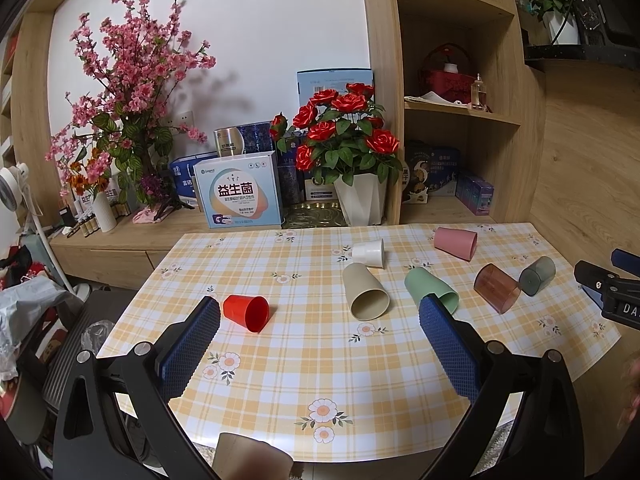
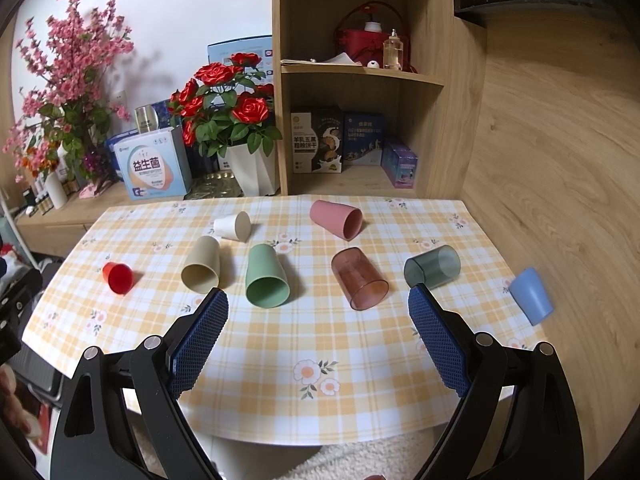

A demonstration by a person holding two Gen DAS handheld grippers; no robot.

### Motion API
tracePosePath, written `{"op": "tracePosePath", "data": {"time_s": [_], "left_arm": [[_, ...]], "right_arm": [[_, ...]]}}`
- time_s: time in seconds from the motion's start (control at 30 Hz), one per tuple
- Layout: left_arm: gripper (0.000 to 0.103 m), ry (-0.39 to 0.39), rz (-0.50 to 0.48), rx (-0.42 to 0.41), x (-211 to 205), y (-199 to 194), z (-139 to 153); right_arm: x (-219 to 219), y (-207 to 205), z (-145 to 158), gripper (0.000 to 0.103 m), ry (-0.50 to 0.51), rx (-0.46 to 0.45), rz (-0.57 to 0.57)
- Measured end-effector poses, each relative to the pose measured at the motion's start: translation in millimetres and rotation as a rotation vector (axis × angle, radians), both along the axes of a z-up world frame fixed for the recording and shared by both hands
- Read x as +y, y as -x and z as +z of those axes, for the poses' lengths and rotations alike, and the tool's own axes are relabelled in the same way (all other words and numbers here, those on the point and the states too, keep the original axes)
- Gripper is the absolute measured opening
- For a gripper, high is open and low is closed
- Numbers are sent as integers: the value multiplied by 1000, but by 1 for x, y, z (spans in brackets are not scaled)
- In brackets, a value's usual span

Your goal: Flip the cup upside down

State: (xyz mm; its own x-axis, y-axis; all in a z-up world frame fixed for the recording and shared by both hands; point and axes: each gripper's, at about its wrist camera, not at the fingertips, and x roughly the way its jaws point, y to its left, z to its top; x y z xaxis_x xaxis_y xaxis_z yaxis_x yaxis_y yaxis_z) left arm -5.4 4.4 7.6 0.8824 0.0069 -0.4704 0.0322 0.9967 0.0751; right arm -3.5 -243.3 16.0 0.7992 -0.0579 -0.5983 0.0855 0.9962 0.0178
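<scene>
The tabletop point(image 2: 320, 344) lies under both units. Left hand-held gripper point(image 1: 320, 308): spread wide, empty, touching nothing; the beige cup point(image 1: 365, 290) lies on its side just ahead, the red cup point(image 1: 247, 311) beside its left finger. Right hand-held gripper point(image 2: 318, 300): spread wide, empty; the green cup point(image 2: 265, 280) lies on its side ahead.

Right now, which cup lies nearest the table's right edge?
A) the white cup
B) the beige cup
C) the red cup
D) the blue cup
D: in the right wrist view the blue cup sits at the right edge of the table, well right of the grey cup.
</scene>
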Motion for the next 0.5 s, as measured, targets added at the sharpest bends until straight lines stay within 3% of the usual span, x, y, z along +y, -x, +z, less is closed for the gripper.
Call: {"op": "tracePosePath", "data": {"time_s": [0.5], "left_arm": [[97, 1, 0, 1, 0, -1, 1]], "right_arm": [[1, 0, 2, 89, 2, -2, 1]]}}
